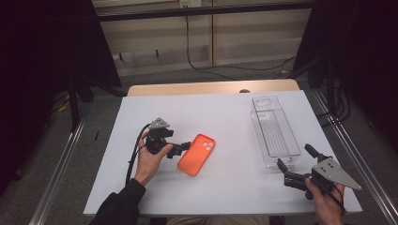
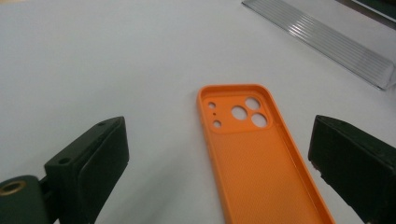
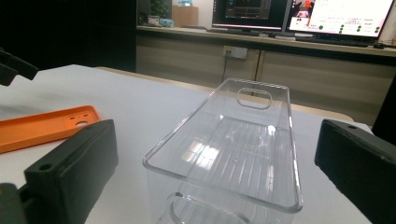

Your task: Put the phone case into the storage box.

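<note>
An orange phone case (image 1: 196,154) lies inside-up on the white tabletop (image 1: 220,110), left of centre. My left gripper (image 1: 183,147) sits just left of it, low over the table, with its jaws wide apart. In the left gripper view the case (image 2: 254,158) lies flat on the table between and ahead of the open jaws of my left gripper (image 2: 219,135), and neither pad touches it. A clear plastic bin (image 1: 257,123) stands empty at the right. My right gripper (image 1: 295,158) is open just short of the bin's near end (image 3: 219,185).
A wooden table edge (image 1: 211,87) runs behind the white top. Metal rails (image 1: 61,159) flank the table on both sides. Monitors (image 3: 299,14) and a cabinet stand beyond the far edge in the right gripper view.
</note>
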Demonstrator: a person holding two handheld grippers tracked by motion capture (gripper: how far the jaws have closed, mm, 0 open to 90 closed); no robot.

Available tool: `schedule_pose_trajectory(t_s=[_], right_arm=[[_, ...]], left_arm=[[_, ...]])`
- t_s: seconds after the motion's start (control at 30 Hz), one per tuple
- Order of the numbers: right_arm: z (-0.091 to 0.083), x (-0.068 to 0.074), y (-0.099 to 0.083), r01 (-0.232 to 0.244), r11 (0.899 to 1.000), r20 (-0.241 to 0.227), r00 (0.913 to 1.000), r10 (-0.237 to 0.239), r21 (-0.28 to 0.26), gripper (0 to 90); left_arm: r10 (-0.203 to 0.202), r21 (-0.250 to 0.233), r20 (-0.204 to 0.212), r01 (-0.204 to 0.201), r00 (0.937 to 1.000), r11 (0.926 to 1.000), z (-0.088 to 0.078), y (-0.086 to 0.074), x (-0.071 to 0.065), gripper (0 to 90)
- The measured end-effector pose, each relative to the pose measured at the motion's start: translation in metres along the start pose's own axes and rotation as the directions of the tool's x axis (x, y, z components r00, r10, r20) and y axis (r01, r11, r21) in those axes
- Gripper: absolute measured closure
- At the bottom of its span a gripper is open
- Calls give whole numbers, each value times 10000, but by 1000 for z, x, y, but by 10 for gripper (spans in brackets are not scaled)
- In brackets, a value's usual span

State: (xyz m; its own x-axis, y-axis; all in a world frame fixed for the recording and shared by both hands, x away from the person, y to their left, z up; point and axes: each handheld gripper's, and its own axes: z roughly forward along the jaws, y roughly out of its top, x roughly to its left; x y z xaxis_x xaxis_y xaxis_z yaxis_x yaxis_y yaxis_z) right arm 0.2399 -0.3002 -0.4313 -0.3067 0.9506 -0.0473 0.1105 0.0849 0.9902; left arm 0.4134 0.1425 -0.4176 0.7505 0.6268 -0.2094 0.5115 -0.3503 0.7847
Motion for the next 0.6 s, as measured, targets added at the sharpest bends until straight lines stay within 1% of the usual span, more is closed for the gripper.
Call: schedule_pose_trajectory(t_s=[0.03,0.1,0.17,0.23,0.3,0.33,0.37,0.47,0.53,0.57,0.6], right_arm=[[0,0,0,11,10000,-21,10000,-11,-4,0],[0,0,0,17,10000,-49,10000,-17,-12,0],[0,0,0,3,10000,-27,10000,-3,-14,0],[0,0,0,-12,10000,-55,10000,12,-34,0],[0,0,0,-18,10000,-29,10000,18,-49,0],[0,0,0,-17,10000,-35,10000,17,-48,0],[0,0,0,10,10000,-45,10000,-10,-43,0],[0,0,0,9,10000,-36,10000,-9,-27,0],[0,0,0,17,10000,-56,10000,-17,-35,0],[0,0,0,15,10000,-56,10000,-15,-34,0],[0,0,0,18,10000,-56,10000,-18,-34,0]], left_arm=[[-7,45,98,6,10000,10000,-1,-2,-1,51],[-51,197,121,48,9999,9998,-3,-4,-2,51],[56,200,88,-58,9999,9998,-4,-6,-4,51],[176,422,85,-180,9998,9989,-5,-7,-6,53],[142,550,296,-158,9995,9984,-4,-9,-8,57],[97,689,411,-125,9991,9975,-3,-9,-9,65],[11,801,423,-45,9991,9968,-2,-9,-10,61],[83,1019,195,-103,9998,9947,1,-9,-13,55],[287,1028,7,-287,9996,9943,5,-9,-17,57],[332,1026,8,-331,9994,9942,6,-9,-18,58],[278,1048,44,-281,9996,9941,7,-9,-19,58]])
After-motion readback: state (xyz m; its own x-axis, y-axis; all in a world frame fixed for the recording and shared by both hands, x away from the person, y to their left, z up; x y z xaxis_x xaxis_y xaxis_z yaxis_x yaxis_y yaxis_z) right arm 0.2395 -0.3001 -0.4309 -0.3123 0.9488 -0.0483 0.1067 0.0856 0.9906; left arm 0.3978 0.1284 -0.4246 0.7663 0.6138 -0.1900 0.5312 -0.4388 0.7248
